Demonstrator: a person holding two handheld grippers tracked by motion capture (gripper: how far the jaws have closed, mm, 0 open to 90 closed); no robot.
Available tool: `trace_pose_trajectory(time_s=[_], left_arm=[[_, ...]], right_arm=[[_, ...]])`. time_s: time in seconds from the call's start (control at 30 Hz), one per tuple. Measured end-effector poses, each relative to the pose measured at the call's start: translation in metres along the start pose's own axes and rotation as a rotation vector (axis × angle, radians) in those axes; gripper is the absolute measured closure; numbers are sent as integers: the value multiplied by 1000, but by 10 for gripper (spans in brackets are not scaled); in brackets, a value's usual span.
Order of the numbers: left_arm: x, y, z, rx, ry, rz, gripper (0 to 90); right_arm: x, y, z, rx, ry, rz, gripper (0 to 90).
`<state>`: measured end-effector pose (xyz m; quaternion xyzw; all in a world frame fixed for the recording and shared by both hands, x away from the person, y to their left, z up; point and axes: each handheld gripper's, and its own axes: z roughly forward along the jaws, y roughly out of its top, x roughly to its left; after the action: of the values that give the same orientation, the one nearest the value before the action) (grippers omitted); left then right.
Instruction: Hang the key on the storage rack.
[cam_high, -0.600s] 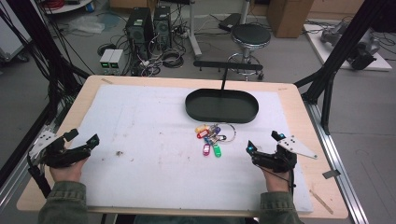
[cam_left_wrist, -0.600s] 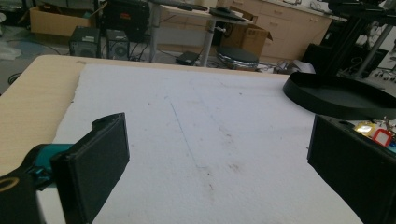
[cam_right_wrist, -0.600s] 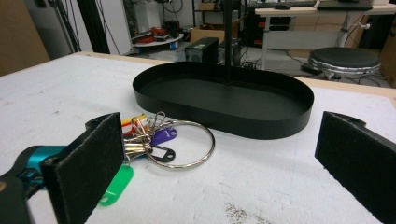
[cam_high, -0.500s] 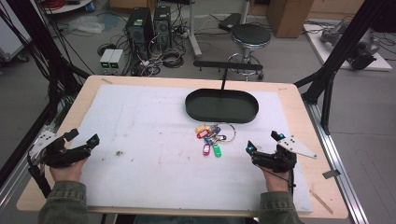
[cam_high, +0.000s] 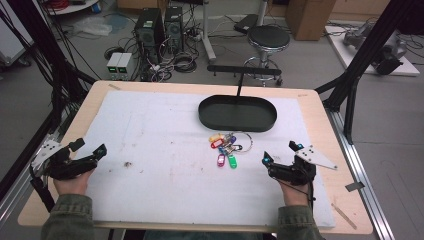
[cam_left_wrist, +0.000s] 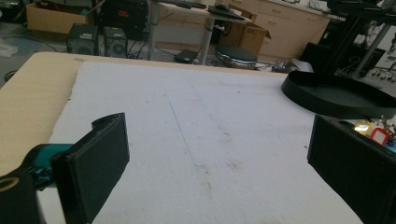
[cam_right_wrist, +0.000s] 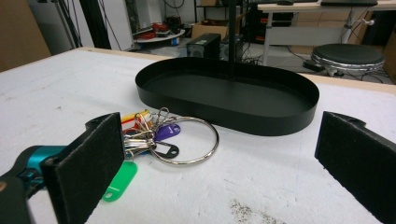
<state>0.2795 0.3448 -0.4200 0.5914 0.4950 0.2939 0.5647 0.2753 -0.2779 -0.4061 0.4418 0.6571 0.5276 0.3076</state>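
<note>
Count: two grippers, one bunch of keys, one black oval tray, one white mat covering most of the surface (cam_high: 345, 210).

Left gripper (cam_high: 89, 148): held in a hand at the left edge of the white mat (cam_high: 150, 135), well apart from the other items. Its jaws stand wide apart with bare mat between them, holding and touching nothing.

Key bunch (cam_high: 227, 146): lies on the mat just in front of the tray (cam_high: 237, 113), right of centre. One large metal ring (cam_right_wrist: 187, 140) lies flat at the end nearest the tray; coloured tags, red, yellow, blue, purple, pink and green, fan from it toward the person. The long axis runs roughly from tray to person.

Right gripper (cam_high: 281, 152): held at the right, near the bunch but not touching it. Its jaws are spread wide and empty, pointing toward the keys and tray.
</note>
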Motion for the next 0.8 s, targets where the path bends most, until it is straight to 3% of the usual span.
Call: trace_pose_trajectory(time_s=[0.53, 0.8], left_arm=[[-2, -1, -1, 4, -6, 0, 60], [-2, -1, 0, 10, -8, 5, 60]], right_arm=[[14, 6, 17, 84, 58, -14, 6], [13, 8, 24, 106, 73, -6, 5]])
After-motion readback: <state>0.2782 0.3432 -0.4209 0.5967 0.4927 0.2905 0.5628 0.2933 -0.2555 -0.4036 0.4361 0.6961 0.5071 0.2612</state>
